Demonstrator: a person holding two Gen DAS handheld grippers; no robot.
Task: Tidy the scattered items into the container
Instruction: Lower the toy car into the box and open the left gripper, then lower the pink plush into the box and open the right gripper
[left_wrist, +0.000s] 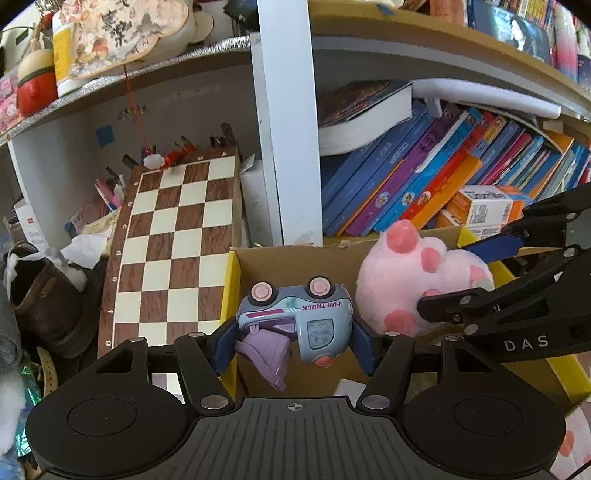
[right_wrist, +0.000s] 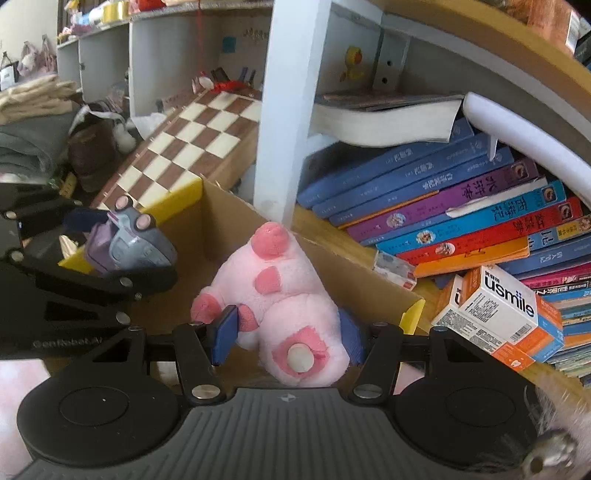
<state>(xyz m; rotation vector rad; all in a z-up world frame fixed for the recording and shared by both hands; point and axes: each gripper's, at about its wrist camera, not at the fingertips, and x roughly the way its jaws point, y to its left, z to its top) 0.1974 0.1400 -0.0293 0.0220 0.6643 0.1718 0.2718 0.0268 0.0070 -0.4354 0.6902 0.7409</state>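
1. Your left gripper (left_wrist: 293, 345) is clenched on the toy truck (left_wrist: 295, 314). The two blue pads press on both sides of it, and the truck is turned upside down, so its pink wheels point up and the words "FUN TRUCK" read inverted. A purple part (left_wrist: 264, 354) of the truck hangs down beside the left pad.
2. The truck is in the air over the cardboard box (left_wrist: 280, 264), at its left side, near the wall with the yellow edge. It does not touch the box floor.
3. Your right gripper (right_wrist: 286, 332) is grasping the pink plush toy (right_wrist: 280, 302). The pads squeeze its soft body from both sides, and the toy's darker pink feet point up and away from you.
4. The plush toy is also above the open box, to the right of the truck. In the left wrist view the two toys are near each other but apart.
5. The box stands in front of a shelf. Behind it, a chessboard (left_wrist: 177, 243) leans at the left, and a row of tilted books (right_wrist: 461, 206) fills the compartment at the right.
6. A small white and orange carton (right_wrist: 498, 314) with "usmile" on it lies just beside the right corner of the box, outside it.
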